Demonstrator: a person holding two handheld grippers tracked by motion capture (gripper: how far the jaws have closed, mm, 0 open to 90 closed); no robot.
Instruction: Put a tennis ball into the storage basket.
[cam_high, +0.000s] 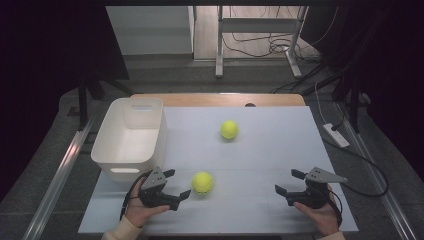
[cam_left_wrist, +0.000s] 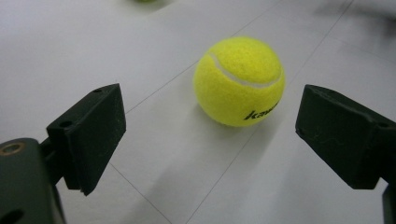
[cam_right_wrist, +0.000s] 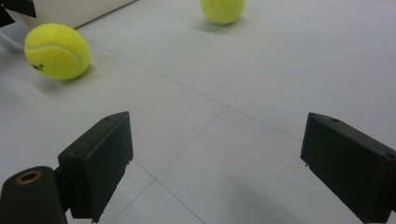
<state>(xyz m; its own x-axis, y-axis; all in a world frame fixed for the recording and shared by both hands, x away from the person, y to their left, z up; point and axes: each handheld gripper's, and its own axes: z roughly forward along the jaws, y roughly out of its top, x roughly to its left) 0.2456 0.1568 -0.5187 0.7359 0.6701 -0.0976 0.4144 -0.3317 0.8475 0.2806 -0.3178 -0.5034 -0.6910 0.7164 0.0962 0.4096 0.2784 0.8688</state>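
Two yellow tennis balls lie on the white table top. The near ball (cam_high: 202, 182) (cam_left_wrist: 239, 80) (cam_right_wrist: 57, 51) rests just ahead of my left gripper (cam_high: 177, 183) (cam_left_wrist: 210, 137), whose jaws stand open on either side of it without touching. The far ball (cam_high: 229, 129) (cam_right_wrist: 222, 10) sits toward the back middle. My right gripper (cam_high: 290, 181) (cam_right_wrist: 215, 163) is open near the front right, with bare table between its jaws. A white plastic bin (cam_high: 129, 137) stands at the left and looks empty.
The table's front edge runs close under both hands. Behind the white sheet a strip of wooden table top (cam_high: 220, 99) shows. A cable (cam_high: 367, 165) trails off the right side, past a power strip (cam_high: 336, 135) on the floor.
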